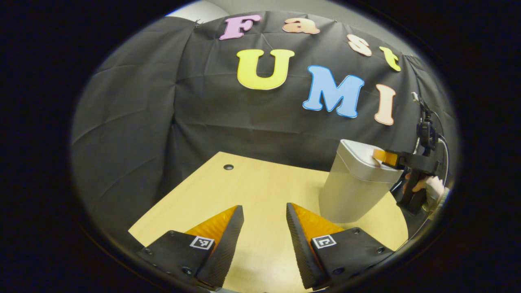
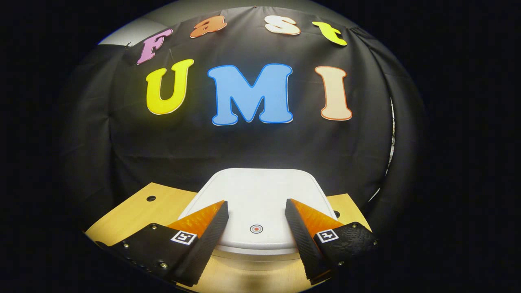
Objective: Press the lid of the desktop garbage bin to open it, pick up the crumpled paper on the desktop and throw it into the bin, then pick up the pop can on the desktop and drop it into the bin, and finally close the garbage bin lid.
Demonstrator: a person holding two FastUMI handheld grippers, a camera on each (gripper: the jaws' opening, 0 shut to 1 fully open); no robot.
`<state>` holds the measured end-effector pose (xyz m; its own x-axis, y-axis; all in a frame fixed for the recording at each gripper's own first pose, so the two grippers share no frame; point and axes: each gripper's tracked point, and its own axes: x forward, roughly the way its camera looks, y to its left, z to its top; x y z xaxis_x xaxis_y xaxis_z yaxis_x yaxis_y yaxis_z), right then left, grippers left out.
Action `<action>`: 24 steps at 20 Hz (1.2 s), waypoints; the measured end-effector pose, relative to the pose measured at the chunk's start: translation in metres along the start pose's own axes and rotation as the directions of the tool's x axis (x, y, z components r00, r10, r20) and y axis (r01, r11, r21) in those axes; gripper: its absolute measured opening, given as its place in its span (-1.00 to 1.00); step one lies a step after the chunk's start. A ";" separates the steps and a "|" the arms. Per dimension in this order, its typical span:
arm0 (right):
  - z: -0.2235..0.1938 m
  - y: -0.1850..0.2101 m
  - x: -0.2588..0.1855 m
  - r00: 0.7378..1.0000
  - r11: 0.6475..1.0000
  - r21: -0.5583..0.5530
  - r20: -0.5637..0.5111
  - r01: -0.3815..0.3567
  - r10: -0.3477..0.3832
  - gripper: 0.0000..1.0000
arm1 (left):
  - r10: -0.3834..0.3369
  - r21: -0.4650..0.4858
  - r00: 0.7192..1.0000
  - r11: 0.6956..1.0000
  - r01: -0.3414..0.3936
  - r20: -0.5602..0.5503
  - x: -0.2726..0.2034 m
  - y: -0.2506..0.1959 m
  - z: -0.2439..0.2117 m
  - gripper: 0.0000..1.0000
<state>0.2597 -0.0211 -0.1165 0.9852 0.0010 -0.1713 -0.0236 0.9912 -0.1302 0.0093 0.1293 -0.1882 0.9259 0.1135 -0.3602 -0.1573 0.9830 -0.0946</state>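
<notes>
The white desktop bin (image 1: 353,185) stands on the wooden table (image 1: 252,191) at the right of the left gripper view, its lid (image 1: 366,160) down. In the right gripper view the lid (image 2: 260,191) lies flat right below my open right gripper (image 2: 256,203), whose fingers stand either side of a small round mark (image 2: 256,228) near the lid's front edge. The left gripper view shows that right gripper (image 1: 379,156) at the lid's right side, held by a hand (image 1: 423,185). My left gripper (image 1: 264,206) hovers open over bare tabletop, left of the bin, with nothing between its fingers.
The black cloth wall hangs close behind the table and the bin. A small round hole (image 1: 228,167) sits near the table's far left corner, also seen as a hole (image 2: 151,198) in the right gripper view. The table's left edge runs diagonally toward me.
</notes>
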 end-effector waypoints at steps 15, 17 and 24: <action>-0.003 0.000 0.000 0.999 1.000 0.020 0.037 0.021 -0.022 0.83 | -0.079 0.002 0.997 0.997 0.079 0.002 -0.011 -0.016 -0.007 0.46; -0.003 0.000 0.000 0.999 0.999 0.019 0.041 0.026 -0.027 0.83 | -0.094 0.003 0.996 0.996 0.094 -0.001 -0.010 -0.019 -0.006 0.46; 0.001 -0.002 0.000 0.998 1.000 0.009 0.055 0.028 -0.029 0.82 | -0.163 0.041 0.987 0.986 0.162 0.009 -0.006 -0.050 0.002 0.36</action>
<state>0.2595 -0.0225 -0.1149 0.9933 -0.0204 -0.1140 0.0059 0.9920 -0.1259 0.0126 0.0794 -0.1795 0.9421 -0.0466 -0.3321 0.0092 0.9935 -0.1133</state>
